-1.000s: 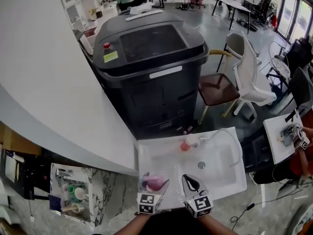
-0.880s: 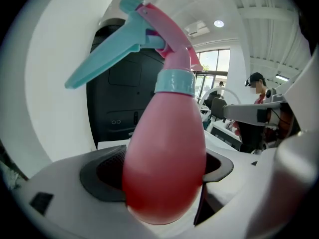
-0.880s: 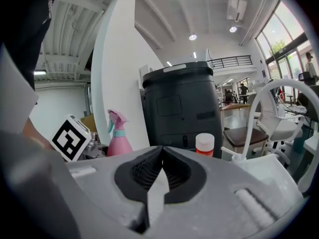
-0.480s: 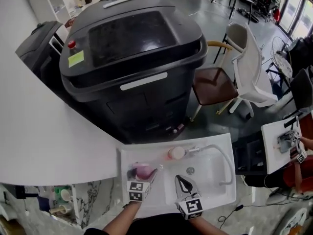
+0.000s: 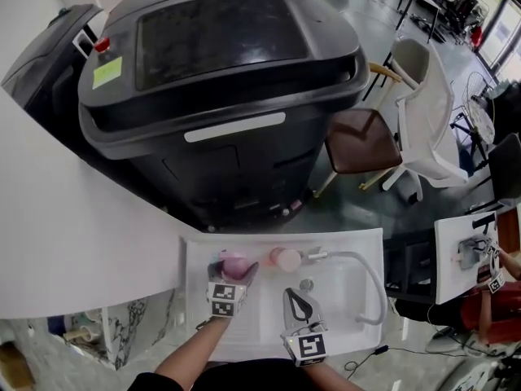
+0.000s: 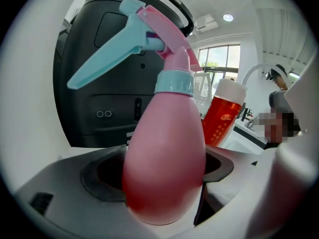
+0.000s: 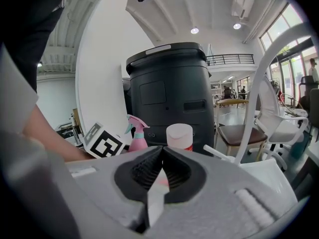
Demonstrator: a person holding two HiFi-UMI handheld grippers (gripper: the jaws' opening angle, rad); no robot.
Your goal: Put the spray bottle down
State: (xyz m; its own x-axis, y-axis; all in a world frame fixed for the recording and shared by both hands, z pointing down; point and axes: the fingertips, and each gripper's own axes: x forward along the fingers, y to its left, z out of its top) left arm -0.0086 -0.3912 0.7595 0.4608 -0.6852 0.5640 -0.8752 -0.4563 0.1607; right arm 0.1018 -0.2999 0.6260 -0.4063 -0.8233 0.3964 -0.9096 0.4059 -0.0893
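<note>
Gently lower the pink spray bottle (image 6: 164, 158), clamped upright in the left tongs (image 6: 164, 185) near the red bottle (image 6: 224, 116) and probably not yet touching the white surface (image 5: 195, 320), flat onto its base before releasing, with the closed, empty right tongs (image 7: 160, 176) kept clear.

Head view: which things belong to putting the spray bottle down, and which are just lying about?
In the job:
spray bottle
left gripper, clamped on it
white sink top

Just about:
red bottle
faucet
right gripper, shut
black machine
chair
</note>
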